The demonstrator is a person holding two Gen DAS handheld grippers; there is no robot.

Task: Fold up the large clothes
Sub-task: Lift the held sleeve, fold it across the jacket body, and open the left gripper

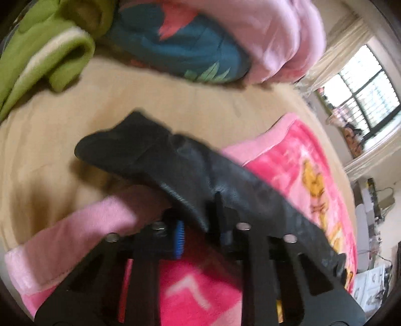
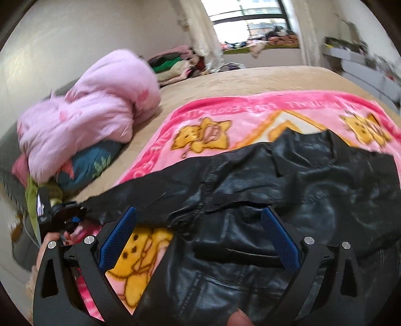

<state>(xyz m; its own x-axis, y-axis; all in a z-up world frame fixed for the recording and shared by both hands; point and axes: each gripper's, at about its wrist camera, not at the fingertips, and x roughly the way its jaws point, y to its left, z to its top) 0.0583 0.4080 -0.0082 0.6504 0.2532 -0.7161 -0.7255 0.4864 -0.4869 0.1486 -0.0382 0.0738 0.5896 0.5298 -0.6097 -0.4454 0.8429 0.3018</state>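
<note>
Pinching the sleeve of the shiny black leather jacket (image 2: 288,175), the left tongs (image 1: 200,225) are clenched; the right tongs (image 2: 198,238) gape wide above it on the pink cartoon blanket (image 2: 250,112).

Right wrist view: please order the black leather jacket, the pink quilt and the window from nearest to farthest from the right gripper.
1. Black leather jacket: directly under the right gripper, between its open fingers.
2. Pink quilt: bundled on the bed, far left.
3. Window: in the back wall, beyond the bed.
</note>
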